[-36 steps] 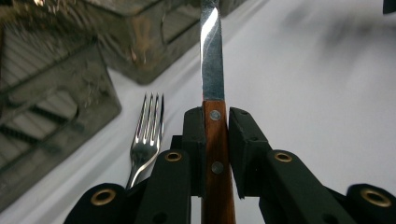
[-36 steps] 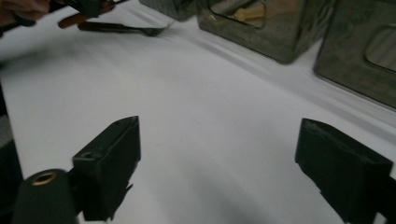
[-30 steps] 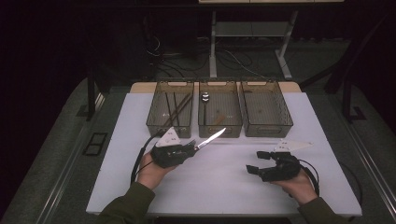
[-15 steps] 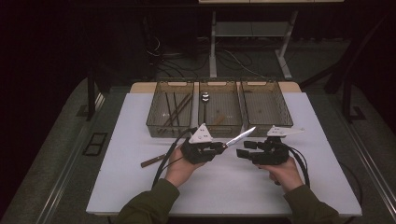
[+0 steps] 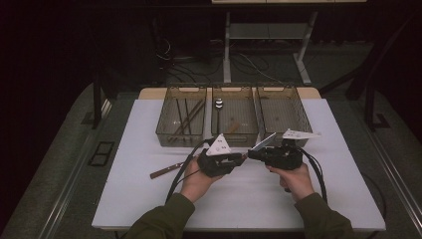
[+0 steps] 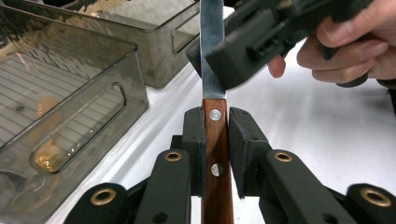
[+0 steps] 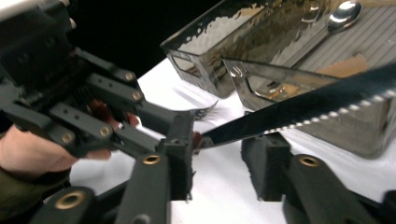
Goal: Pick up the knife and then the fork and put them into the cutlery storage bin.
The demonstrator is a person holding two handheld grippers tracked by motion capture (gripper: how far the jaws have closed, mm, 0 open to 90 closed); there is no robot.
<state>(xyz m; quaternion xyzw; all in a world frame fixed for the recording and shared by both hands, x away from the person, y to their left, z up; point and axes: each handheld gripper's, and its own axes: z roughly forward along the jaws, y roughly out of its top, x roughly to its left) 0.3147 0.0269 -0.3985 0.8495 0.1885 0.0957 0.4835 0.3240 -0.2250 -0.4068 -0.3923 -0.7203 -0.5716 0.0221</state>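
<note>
Wooden-handled knife pinched in left tongs; right tongs, nearer than before, closing (blade between, unclamped).

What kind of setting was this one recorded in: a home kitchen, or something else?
Most likely a lab or studio recording bench, not a kitchen. A white table stands in a dark room, with cables on the floor behind it, and three clear bins are lined up for sorting cutlery, including a knife.
</note>
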